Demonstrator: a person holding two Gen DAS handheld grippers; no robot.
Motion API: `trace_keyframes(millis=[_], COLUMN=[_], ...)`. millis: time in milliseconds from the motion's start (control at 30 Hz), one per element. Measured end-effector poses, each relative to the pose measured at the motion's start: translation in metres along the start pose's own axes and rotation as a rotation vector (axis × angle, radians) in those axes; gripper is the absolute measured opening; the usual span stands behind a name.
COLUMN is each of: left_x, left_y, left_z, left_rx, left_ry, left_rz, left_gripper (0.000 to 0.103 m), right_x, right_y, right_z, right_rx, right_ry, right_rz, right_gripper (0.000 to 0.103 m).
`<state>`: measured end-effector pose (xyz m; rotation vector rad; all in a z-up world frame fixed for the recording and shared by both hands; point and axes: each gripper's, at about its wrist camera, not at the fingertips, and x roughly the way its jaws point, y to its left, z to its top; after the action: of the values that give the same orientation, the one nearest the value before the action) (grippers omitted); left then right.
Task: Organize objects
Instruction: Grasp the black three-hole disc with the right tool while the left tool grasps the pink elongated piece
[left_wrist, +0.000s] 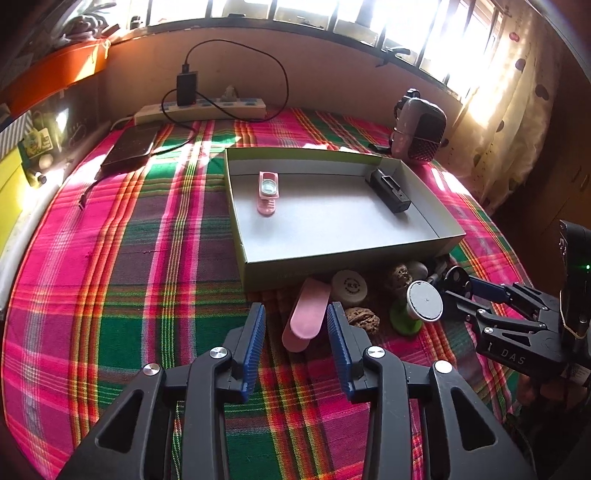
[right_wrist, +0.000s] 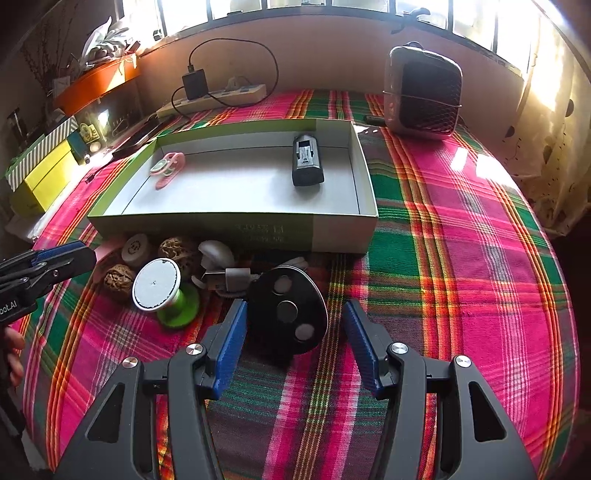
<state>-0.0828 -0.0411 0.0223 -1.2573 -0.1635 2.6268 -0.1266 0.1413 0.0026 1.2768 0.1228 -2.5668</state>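
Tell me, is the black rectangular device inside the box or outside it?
Inside. The black device lies on the floor of the open box, near its right wall, with the box rim all around it.

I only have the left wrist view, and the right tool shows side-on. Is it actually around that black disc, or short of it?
Observer: Around it. The black disc sits between the fingers of the right tool. It is close against the finger on the picture's left, with a clear gap to the other, so it is not gripped.
Operator: Anything crowding it from behind?
Observer: Yes. A white charger plug with its cable lies just behind the disc, between it and the front wall of the box.
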Motion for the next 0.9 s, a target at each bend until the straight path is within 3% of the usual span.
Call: trace_keyframes(millis=[200,900], left_x=[0.006,0.028], left_y=[-0.005,-0.011], left_z=[0.003,0.008], left_rx=[0.015,0.041], left_ry=[0.010,0.051], left_rz=[0.013,0.070], left_gripper=[0.033,0.033], right_x=[-0.002,-0.003], right_y=[-0.005,-0.008], right_z=[-0.001,-0.001], right_rx=[0.014,0.006], right_ry=[-0.009,-0.022], right_rz=[-0.002,0.013], right_gripper=[0.043,0.043])
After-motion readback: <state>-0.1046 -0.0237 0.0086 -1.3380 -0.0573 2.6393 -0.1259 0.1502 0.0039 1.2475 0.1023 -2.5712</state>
